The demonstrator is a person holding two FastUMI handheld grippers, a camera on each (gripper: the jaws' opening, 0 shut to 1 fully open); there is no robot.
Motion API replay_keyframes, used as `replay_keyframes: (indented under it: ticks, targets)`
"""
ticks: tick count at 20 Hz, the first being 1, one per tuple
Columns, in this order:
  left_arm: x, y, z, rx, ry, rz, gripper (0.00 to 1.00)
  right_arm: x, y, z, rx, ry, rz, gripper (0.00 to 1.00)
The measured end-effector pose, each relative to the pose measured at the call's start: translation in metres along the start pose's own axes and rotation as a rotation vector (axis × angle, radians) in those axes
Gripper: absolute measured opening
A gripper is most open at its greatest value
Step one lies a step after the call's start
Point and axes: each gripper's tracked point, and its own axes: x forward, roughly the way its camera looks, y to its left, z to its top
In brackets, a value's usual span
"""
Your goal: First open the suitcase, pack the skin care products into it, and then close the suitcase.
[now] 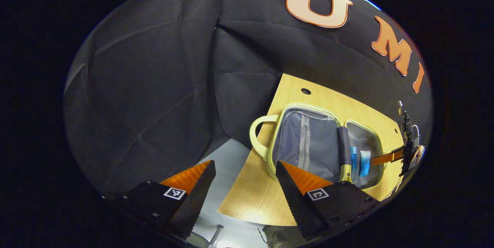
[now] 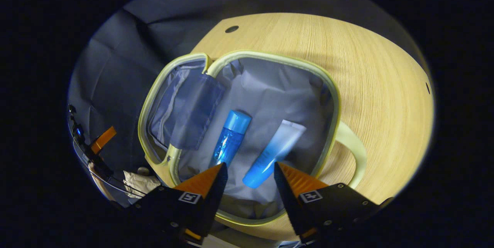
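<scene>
A pale yellow-green suitcase point(image 1: 287, 140) lies open on the wooden table point(image 1: 251, 194), grey lining up, with a mesh zip pocket in one half. In the other half point(image 2: 270, 90) a blue bottle point(image 2: 231, 138) and a blue-white tube point(image 2: 274, 151) lie side by side. My right gripper point(image 2: 250, 165) hovers open over that half, the tube's capped end below the gap between its fingers. In the left gripper view the bottle point(image 1: 354, 159) and tube point(image 1: 364, 163) show beside the right gripper point(image 1: 380, 159). My left gripper point(image 1: 244, 165) is open off the table's edge, holding nothing.
The suitcase has a handle on each half point(image 1: 256, 136) point(image 2: 353, 144). A cable hole point(image 2: 231, 29) sits in the table behind it. Bare wood point(image 2: 366, 86) spreads to one side. Pale floor point(image 1: 227, 163) lies below the table edge. The left gripper point(image 2: 104, 136) stands off beside the mesh-pocket half.
</scene>
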Motion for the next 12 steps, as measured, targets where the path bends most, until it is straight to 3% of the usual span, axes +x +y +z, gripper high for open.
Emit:
replay_keyframes:
  ticks: [1, 3, 8, 12]
  targets:
    - [0.005, -0.003, 0.004, -0.005, -0.006, -0.010, 0.98, -0.007, 0.001, 0.005, -0.015, -0.038, -0.001, 0.90]
    - [0.015, -0.004, 0.012, -0.021, -0.017, -0.023, 0.98, -0.025, 0.002, 0.017, -0.047, -0.135, -0.008, 0.96]
    - [0.045, -0.010, 0.039, -0.114, -0.088, -0.103, 0.98, -0.082, 0.006, 0.056, -0.090, -0.433, -0.023, 0.95]
    - [0.092, -0.005, 0.046, -0.184, -0.072, -0.153, 0.98, -0.112, 0.003, 0.053, -0.094, -0.500, -0.030, 0.96]
